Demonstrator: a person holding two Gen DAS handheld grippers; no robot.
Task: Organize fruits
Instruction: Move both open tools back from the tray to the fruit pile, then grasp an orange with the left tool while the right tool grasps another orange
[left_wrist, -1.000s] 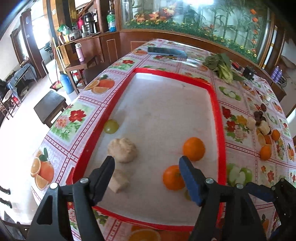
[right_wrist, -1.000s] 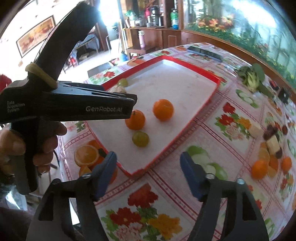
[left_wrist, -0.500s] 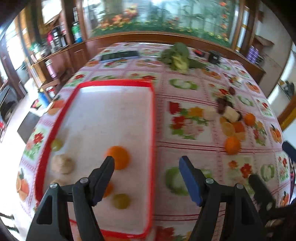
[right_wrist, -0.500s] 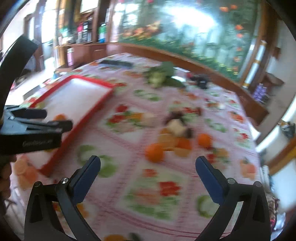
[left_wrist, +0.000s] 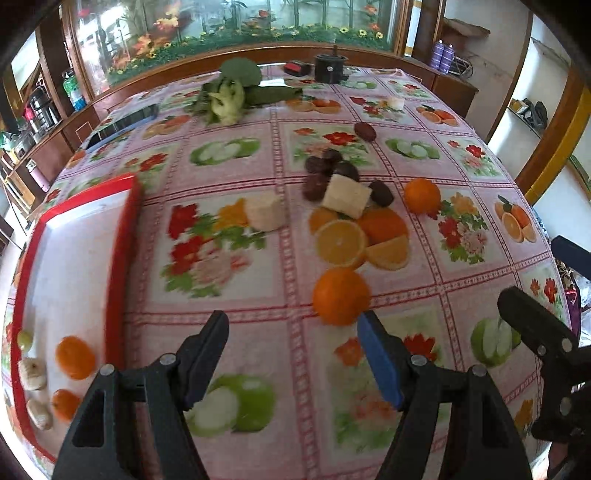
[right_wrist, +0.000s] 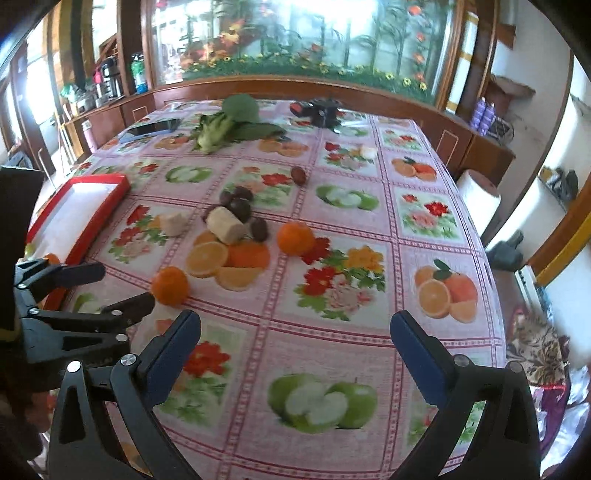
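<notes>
A red-rimmed white tray (left_wrist: 123, 236) lies at the left and holds two oranges (left_wrist: 75, 357), a green fruit (left_wrist: 24, 339) and pale lumps (left_wrist: 32, 373). On the tablecloth lie a near orange (left_wrist: 340, 296), a far orange (left_wrist: 422, 195), pale blocks (left_wrist: 346, 195) and dark round fruits (left_wrist: 325, 166). My left gripper (left_wrist: 291, 354) is open and empty, just short of the near orange. My right gripper (right_wrist: 295, 354) is open and empty over the cloth; the near orange (right_wrist: 170, 285) lies to its front left, next to the left gripper (right_wrist: 92, 291).
Leafy greens (left_wrist: 236, 92), a phone (left_wrist: 122, 123) and a black device (left_wrist: 330, 68) lie at the far end of the table. The table's right edge (right_wrist: 491, 280) drops off to the floor. A wooden counter (right_wrist: 295, 88) backs the table.
Both grippers have swung right, away from the tray and toward the loose fruit on the cloth. The near orange now sits just ahead of my left gripper. Both stayed open.
</notes>
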